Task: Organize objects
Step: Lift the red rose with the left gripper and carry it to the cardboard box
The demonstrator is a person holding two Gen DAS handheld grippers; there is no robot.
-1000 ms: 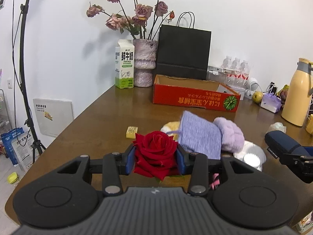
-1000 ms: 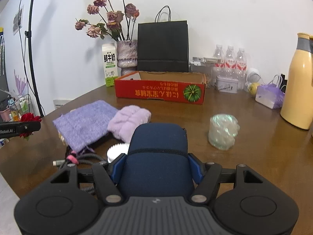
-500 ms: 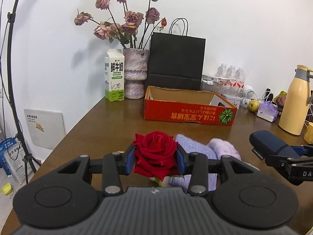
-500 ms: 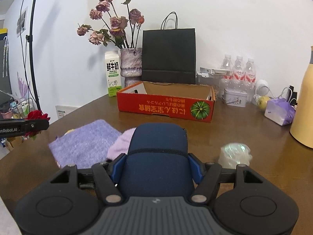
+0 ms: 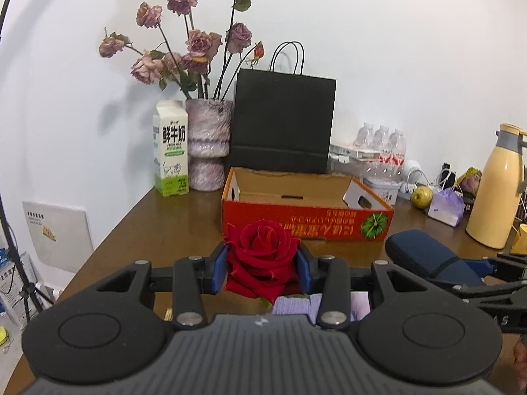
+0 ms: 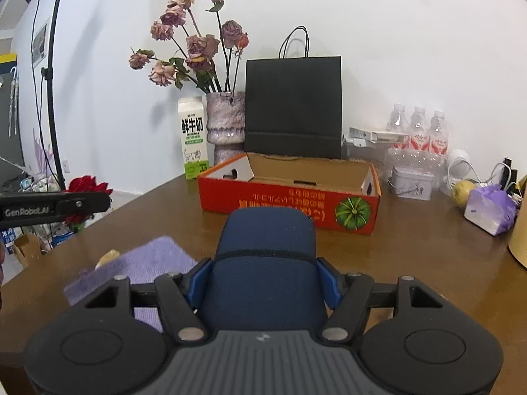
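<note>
Rose (image 5: 263,256) clamped in left fingers (image 5: 219,271); blue case (image 6: 266,263) gripped by right fingers (image 6: 197,279); both short of the empty box (image 6: 290,194); cloths left on table (image 6: 411,240).

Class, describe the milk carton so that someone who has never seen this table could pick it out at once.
Find the black paper bag against the wall. Left of it stands a mottled vase of dried roses, and the milk carton stands just left of the vase. It alone is a white, gable-topped box with a green base.

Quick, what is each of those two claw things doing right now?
Left gripper: closed on a red fabric rose.
Right gripper: closed on a dark blue zippered case.
</note>
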